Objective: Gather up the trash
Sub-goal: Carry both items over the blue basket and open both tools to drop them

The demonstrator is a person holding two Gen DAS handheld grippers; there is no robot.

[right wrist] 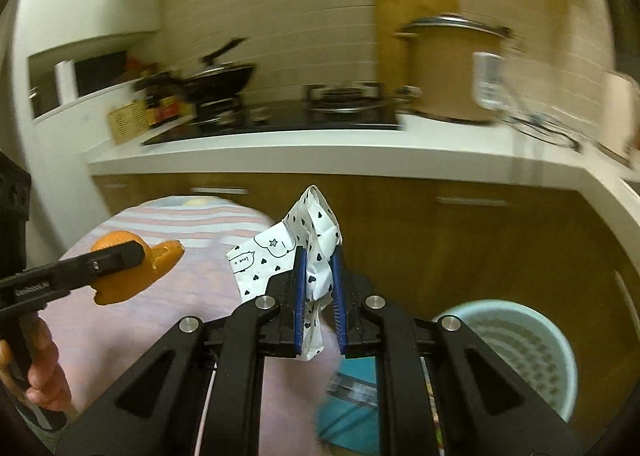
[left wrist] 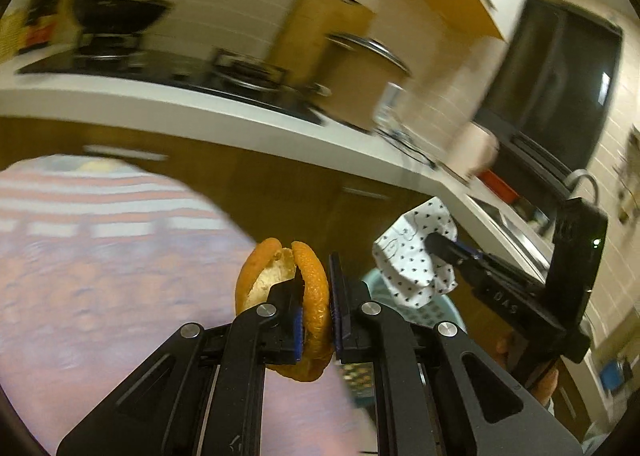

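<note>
Lower right of the right wrist view, I see the pale basket (right wrist: 516, 352), my likely drop target. My right gripper (right wrist: 318, 296) clamps the heart-print wrapper (right wrist: 316, 240) at centre; my left gripper (left wrist: 316, 308) pinches orange peel (left wrist: 314, 296). Next: carry both over, release.

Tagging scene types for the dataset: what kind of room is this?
A home kitchen, most likely: a stovetop with a black wok, a lidded pot on a white counter over wooden cabinets, and a sink faucet at the counter's far end.
</note>
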